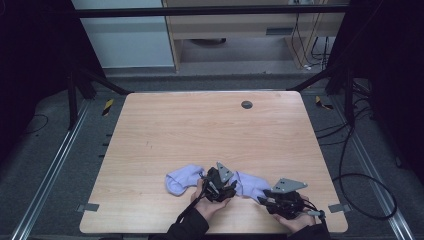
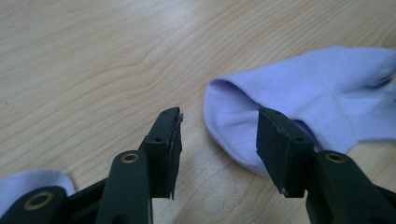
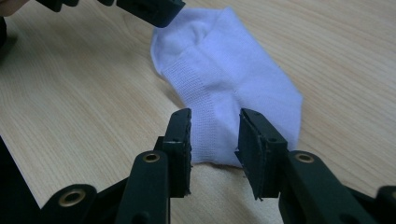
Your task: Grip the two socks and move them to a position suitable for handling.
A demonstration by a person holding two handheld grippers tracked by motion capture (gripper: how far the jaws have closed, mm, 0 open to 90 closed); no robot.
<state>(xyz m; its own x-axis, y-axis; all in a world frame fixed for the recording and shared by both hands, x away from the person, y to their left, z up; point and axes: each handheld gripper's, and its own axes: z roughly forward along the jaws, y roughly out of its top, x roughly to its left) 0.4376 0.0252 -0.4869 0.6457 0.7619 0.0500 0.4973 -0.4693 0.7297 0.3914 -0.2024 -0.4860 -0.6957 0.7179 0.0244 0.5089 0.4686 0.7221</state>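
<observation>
Straddling pale lilac socks: left gripper (image 2: 219,126) jaws wide over one sock (image 2: 299,98), right gripper (image 3: 215,128) jaws narrower around other sock's (image 3: 233,88) cuff, wooden table (image 1: 200,130).

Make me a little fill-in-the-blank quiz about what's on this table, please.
1. The socks on the table are pale ____.
2. The table top is made of ____.
3. The right tool has its jaws on either side of a sock's ____ end.
4. The number of tools the person holds is ____.

Missing words: purple; wood; cuff; two
</observation>
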